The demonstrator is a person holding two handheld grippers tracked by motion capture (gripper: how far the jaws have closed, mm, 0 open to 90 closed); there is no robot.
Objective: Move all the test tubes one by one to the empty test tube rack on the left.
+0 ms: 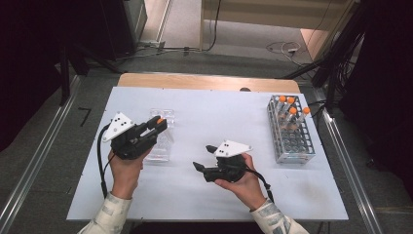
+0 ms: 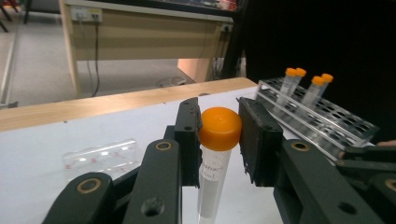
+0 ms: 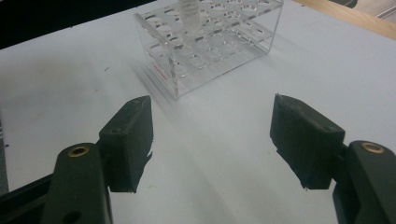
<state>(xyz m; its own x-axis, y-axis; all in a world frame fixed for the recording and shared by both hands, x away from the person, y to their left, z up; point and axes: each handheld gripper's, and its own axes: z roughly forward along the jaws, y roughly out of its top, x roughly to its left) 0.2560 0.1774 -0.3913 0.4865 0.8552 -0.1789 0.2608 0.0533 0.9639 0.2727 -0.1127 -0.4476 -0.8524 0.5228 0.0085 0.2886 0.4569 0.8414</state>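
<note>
Left claw (image 2: 219,135) clamped on orange-capped tube (image 2: 219,128), right claw (image 3: 212,140) open, empty.

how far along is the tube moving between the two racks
Four orange-capped tubes stand in the metal rack. In hand: the left gripper is shut on a tube by its cap, above the clear rack. The right gripper is open, holding nothing. Left: which way the tubes go cannot be told.

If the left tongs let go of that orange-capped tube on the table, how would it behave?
The orange-capped tube looks slim and round, so it would probably tip and roll. It seems like light, rigid plastic, held at its cap between the left tongs; the smooth wall may be slippery.
</note>
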